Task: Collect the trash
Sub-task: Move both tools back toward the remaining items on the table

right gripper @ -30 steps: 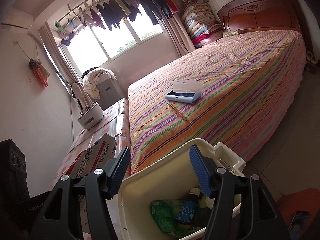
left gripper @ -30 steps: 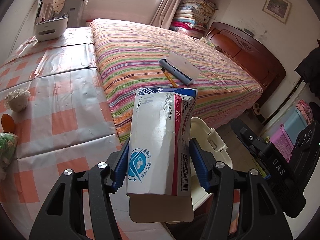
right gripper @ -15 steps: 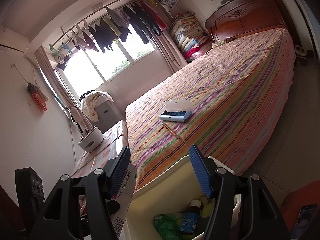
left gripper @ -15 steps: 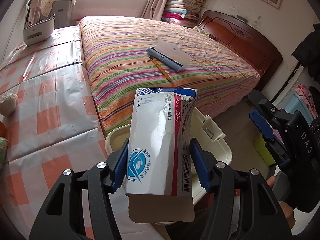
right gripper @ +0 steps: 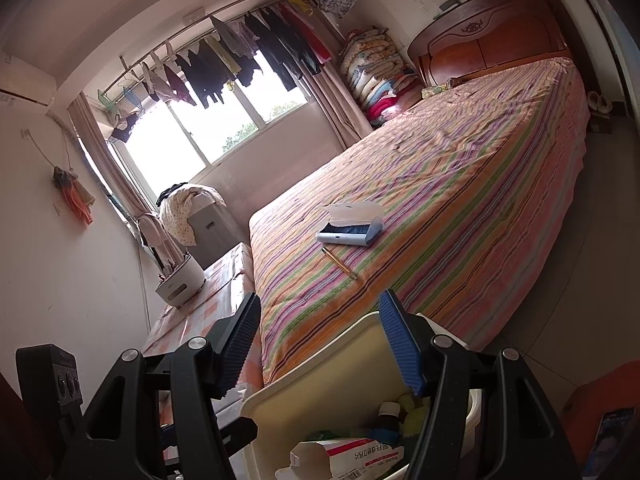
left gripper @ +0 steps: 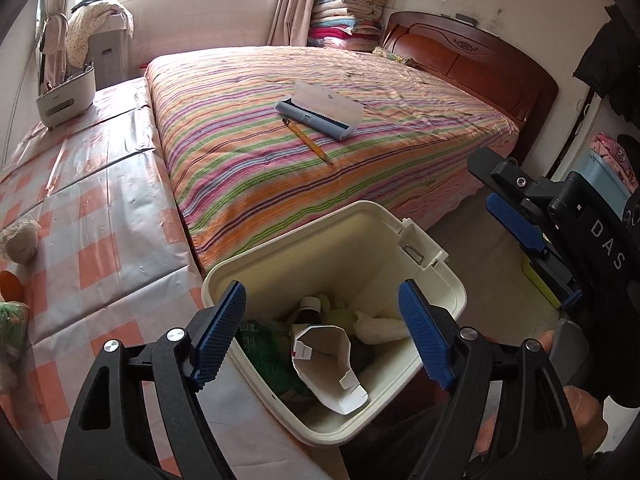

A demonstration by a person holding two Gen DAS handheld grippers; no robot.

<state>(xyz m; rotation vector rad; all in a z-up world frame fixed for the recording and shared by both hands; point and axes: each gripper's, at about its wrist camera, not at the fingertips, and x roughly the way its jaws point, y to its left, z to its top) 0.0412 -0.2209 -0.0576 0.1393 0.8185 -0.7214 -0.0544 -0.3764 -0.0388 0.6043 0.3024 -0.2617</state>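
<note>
A cream plastic bin (left gripper: 440,280) stands at the corner of the checked table cover, beside the bed. My left gripper (left gripper: 320,292) hovers over its mouth, jaws opening, nothing between the blue pads. The white and red medicine box (left gripper: 324,364) lies inside the bin with its open end up, on a green wrapper (left gripper: 264,344), a dark bottle (left gripper: 308,312) and crumpled tissue (left gripper: 380,328). My right gripper (right gripper: 320,308) hangs open above the bin's near rim (right gripper: 320,364), gripping nothing; the box (right gripper: 352,456) shows below it.
A striped bed (left gripper: 400,92) carries an open pencil case (left gripper: 320,116) and a pencil (left gripper: 308,142). The checked cover (left gripper: 100,216) holds a crumpled ball (left gripper: 20,240), an orange thing (left gripper: 10,284), a green bundle (left gripper: 12,320) and a white holder (left gripper: 66,96). A hand (left gripper: 580,404) shows low right.
The left gripper slid over the bin, then its jaws spread and let go of the medicine box, which now lies in the bin. The right gripper stayed open.
</note>
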